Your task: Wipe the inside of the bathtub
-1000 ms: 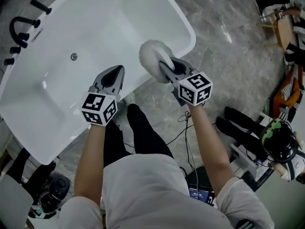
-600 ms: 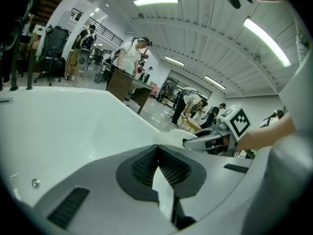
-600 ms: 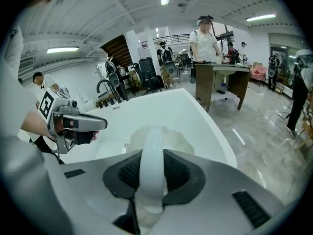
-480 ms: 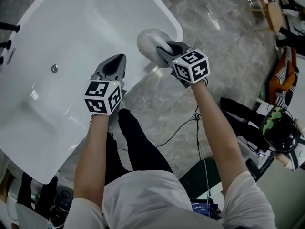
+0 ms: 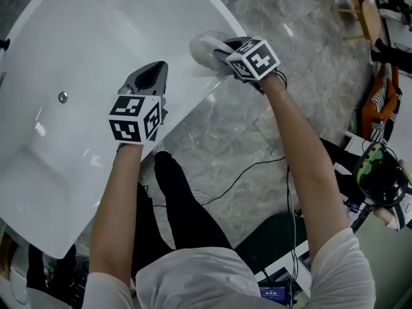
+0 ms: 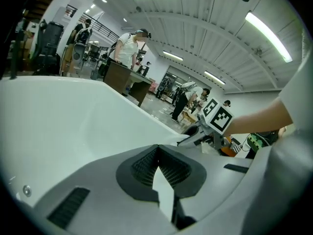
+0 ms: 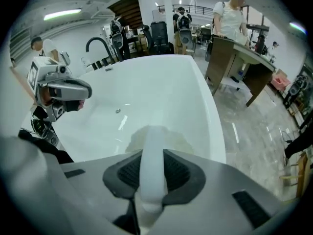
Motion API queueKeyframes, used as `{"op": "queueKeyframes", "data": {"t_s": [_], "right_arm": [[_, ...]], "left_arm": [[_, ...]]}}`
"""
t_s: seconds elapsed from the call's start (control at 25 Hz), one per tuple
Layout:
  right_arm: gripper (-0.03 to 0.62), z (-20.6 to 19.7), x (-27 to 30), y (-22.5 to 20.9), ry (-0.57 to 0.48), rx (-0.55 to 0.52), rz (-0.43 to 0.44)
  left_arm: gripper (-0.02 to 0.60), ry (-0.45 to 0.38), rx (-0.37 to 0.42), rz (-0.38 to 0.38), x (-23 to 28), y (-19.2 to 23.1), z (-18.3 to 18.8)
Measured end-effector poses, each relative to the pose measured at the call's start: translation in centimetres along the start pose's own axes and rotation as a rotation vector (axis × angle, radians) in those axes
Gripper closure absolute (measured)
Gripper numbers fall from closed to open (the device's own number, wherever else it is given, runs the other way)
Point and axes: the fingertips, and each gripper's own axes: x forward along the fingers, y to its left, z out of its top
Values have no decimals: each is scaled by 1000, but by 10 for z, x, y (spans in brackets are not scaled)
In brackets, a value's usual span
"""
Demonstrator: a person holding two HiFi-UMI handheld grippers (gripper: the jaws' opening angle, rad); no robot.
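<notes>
Pinching brush (image 5: 205, 49) at bathtub (image 5: 96, 37) rim, right gripper (image 5: 222, 47), left gripper (image 5: 154, 69) fingers (image 6: 137, 168) together, drain (image 5: 62, 97) beyond

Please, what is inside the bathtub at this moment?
A round drain shows on the bathtub floor; the fluffy wiping pad held by the right gripper is at the rim. The surface under that pad is covered.

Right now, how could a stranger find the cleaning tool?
Find the big white bathtub, then its rim beside the grey floor. There the right gripper is shut on a white handle that ends in a round fluffy pad, the only soft, fuzzy thing around.
</notes>
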Motion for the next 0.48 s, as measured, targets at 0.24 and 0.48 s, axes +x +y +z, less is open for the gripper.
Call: {"op": "queueKeyframes", "data": {"t_s": [0.24,0.48], "right_arm": [[497,0,23,-25,132,14,2],[499,-9,43,-24,296,-26,30]], "left_arm": [[577,24,30,13,10,12,-4],[577,23,39,26,12,22,-7]]}}
